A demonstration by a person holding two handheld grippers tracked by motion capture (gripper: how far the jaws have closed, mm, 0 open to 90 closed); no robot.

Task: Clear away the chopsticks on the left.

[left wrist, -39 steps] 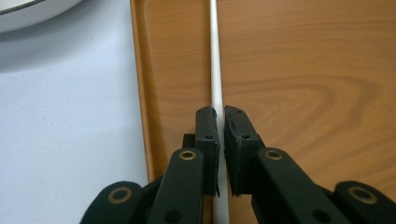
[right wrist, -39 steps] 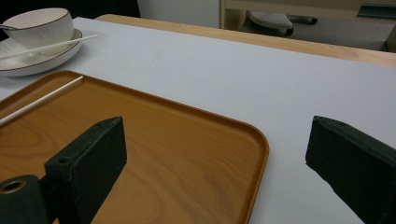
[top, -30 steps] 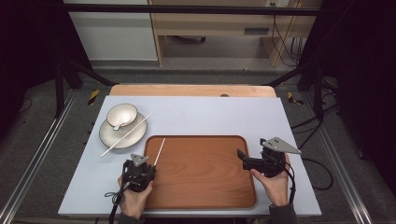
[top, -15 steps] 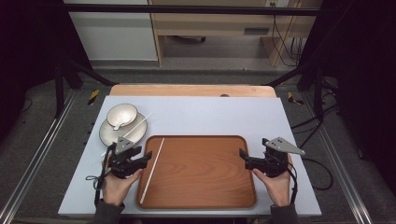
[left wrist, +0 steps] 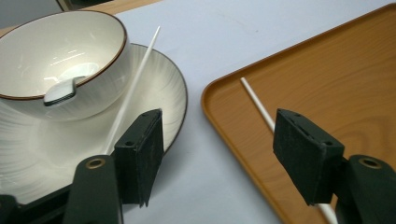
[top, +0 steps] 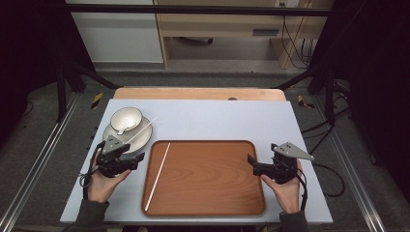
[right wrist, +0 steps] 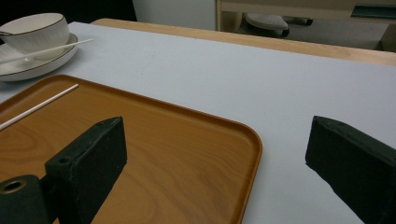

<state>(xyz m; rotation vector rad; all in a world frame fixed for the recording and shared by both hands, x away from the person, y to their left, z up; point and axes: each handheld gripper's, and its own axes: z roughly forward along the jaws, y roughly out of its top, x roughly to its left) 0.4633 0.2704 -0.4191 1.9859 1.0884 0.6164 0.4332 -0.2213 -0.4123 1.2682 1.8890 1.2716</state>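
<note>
Left tongs point(top: 138, 159) and right tongs point(top: 251, 163) both apart, empty. Risk: second chopstick point(left wrist: 133, 86), propped on plate point(left wrist: 175, 88), rolling off if nudged.

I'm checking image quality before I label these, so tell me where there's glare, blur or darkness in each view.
High view: table evenly lit, surroundings almost black, picture rather soft. Left gripper view: bright highlights inside the bowl, and the near jaws look slightly blurred. Right gripper view: soft sheen on the tray, large blurred jaws, while the plate farther off stays readable.
</note>
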